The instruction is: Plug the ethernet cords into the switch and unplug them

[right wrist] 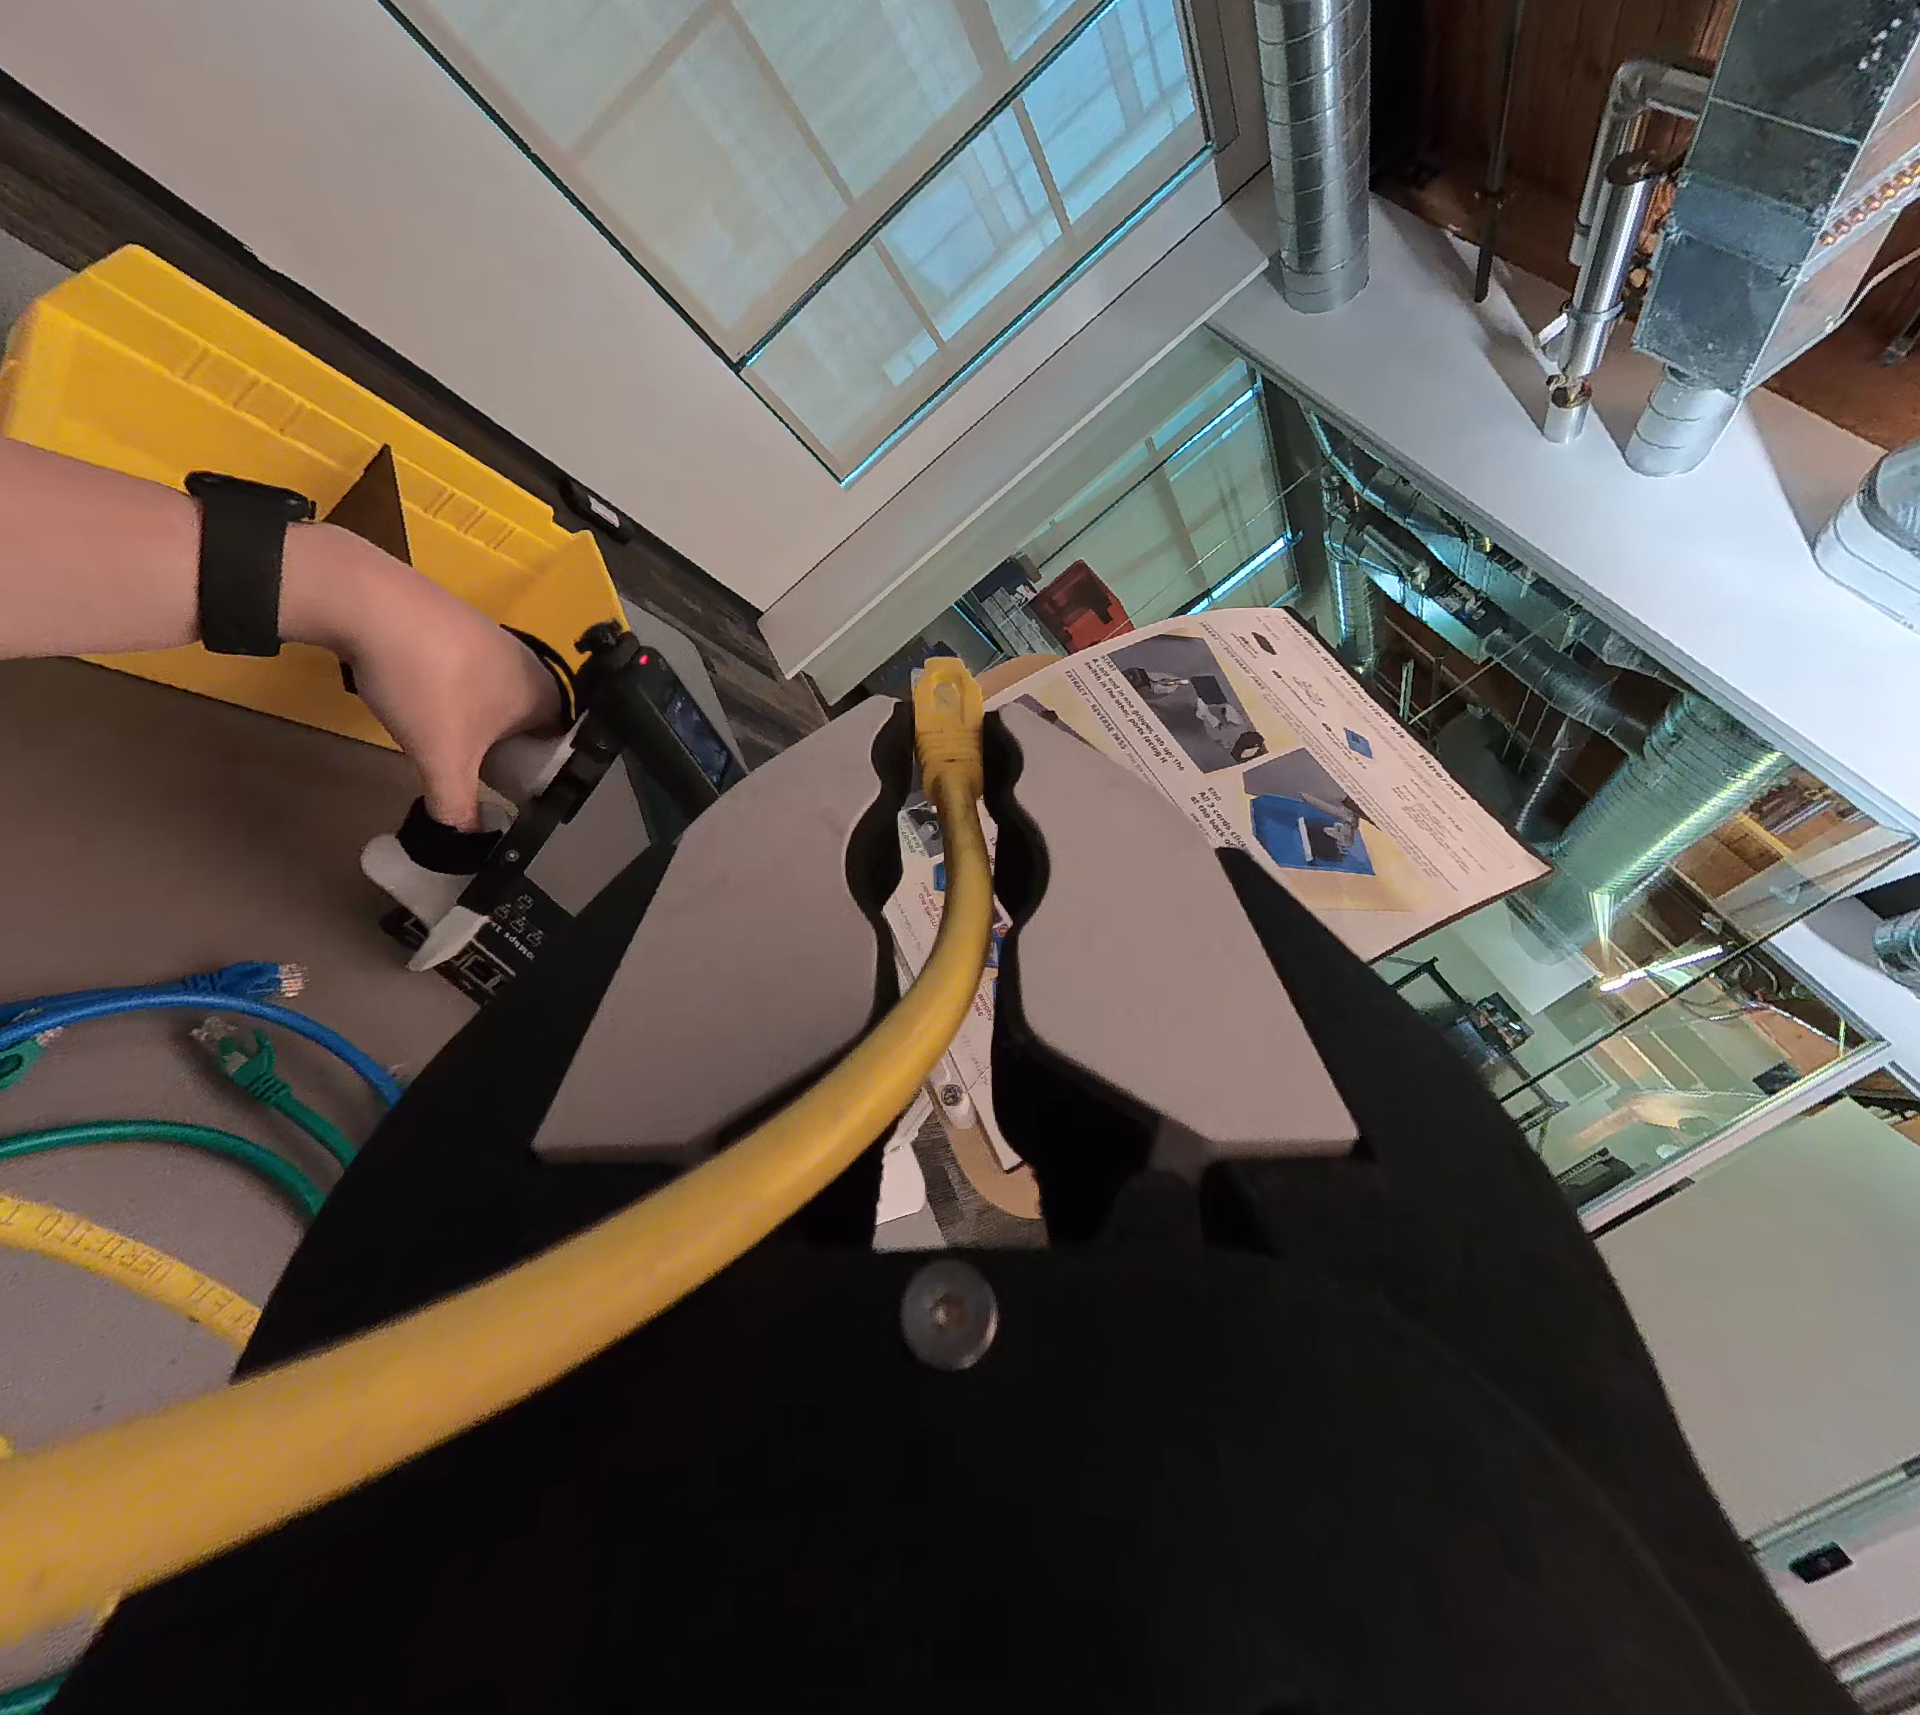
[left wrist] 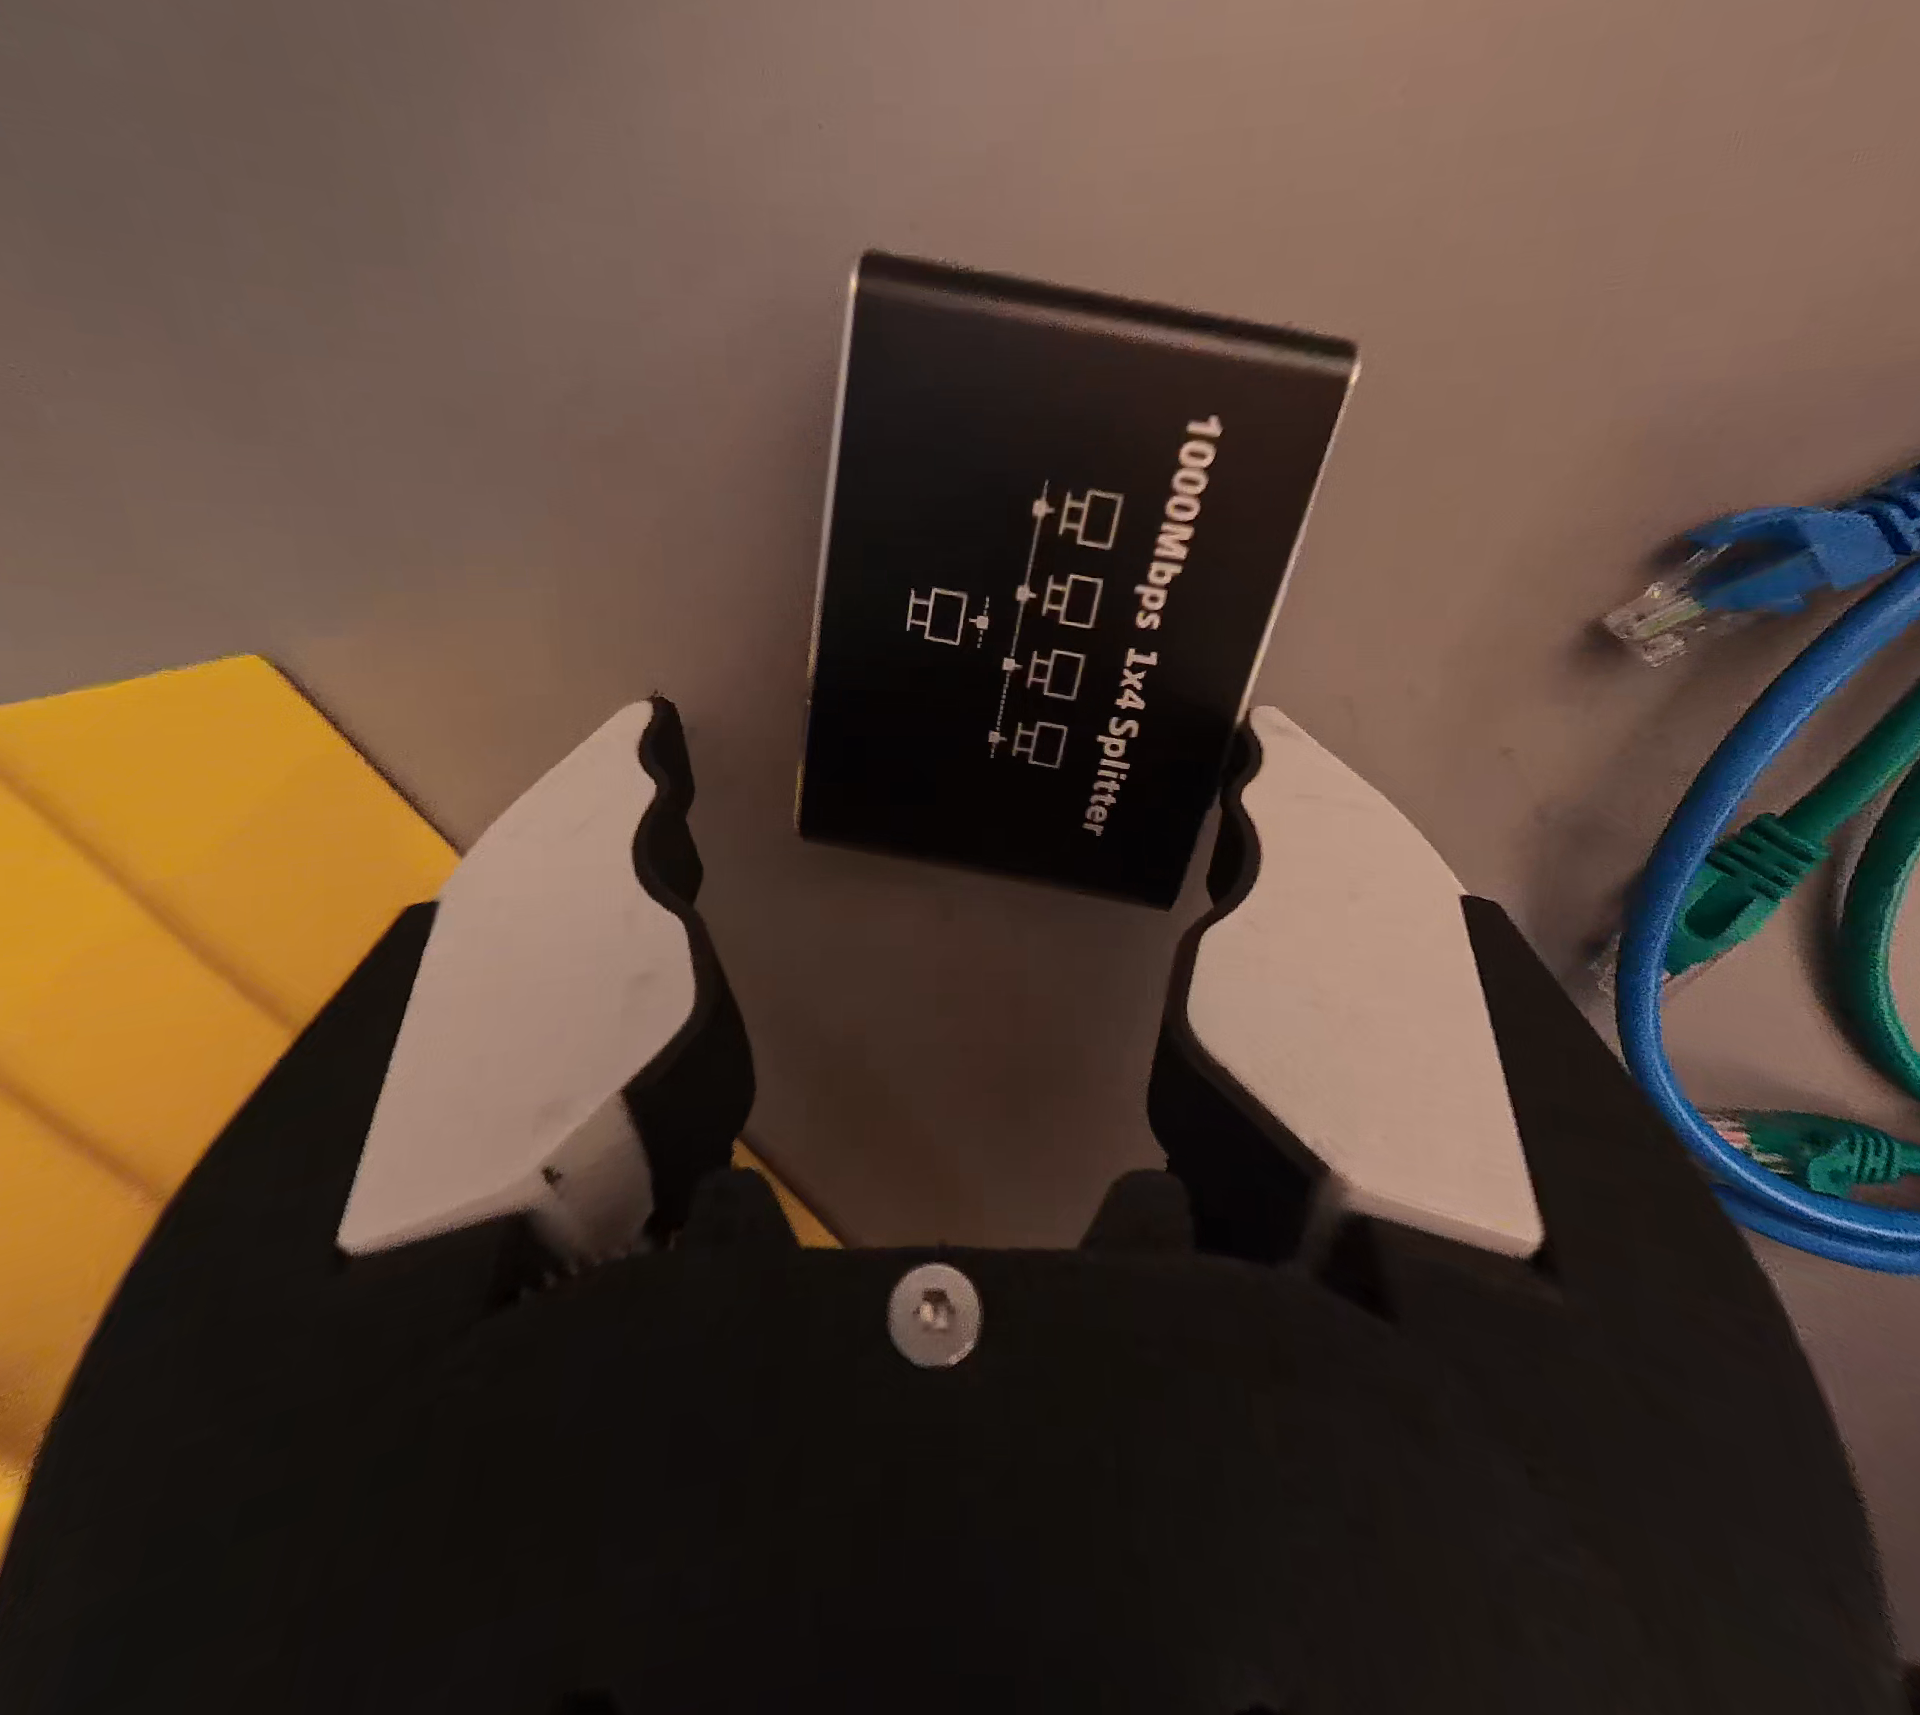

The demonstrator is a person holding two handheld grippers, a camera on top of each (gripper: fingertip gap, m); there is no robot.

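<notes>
Hovering over the black switch (left wrist: 1070, 585), left gripper (left wrist: 951, 730) has its fingers spread, nothing between them; its right fingertip sits at the switch's near right edge, contact unclear. Switch lies flat on the grey table (left wrist: 520, 315), no cords plugged in on the visible sides. Right gripper (right wrist: 948, 720) is pinching the yellow ethernet cord (right wrist: 956, 844) just behind its plug, lifted off the table. Blue cord (left wrist: 1662, 886) and green cord (left wrist: 1756, 865) lie loose right of the switch. Yellow bin (right wrist: 260, 418) behind.
</notes>
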